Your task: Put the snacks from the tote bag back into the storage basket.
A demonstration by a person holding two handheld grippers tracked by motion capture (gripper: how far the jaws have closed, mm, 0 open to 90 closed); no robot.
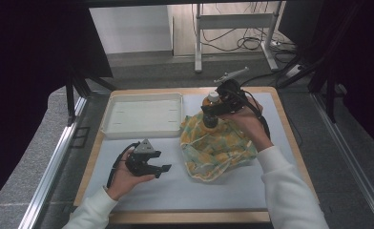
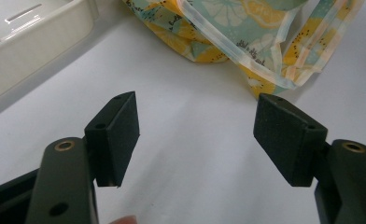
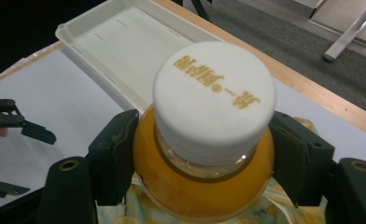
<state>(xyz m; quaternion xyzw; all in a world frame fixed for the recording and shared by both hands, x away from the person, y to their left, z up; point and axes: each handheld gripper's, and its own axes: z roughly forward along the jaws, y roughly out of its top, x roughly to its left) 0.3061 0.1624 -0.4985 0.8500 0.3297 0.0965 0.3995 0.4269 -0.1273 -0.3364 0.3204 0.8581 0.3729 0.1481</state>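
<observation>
- Clamped between the pads of the right gripper (image 3: 202, 168): an orange juice bottle (image 3: 202, 186), upright, white cap (image 3: 214, 100) above the jaws.
- Just beneath that gripper, around the bottle's base: a yellow patterned bag (image 1: 216, 145), crumpled on the mat.
- Beyond and to its left: a shallow white tray (image 1: 142, 114), edge near the bag.
- Farther off: the left gripper (image 2: 197, 135), jaws apart over bare white mat, holding nothing, the bag's edge just ahead.
- Held low from the near side, white sleeves (image 1: 290, 191) trailing back.
</observation>
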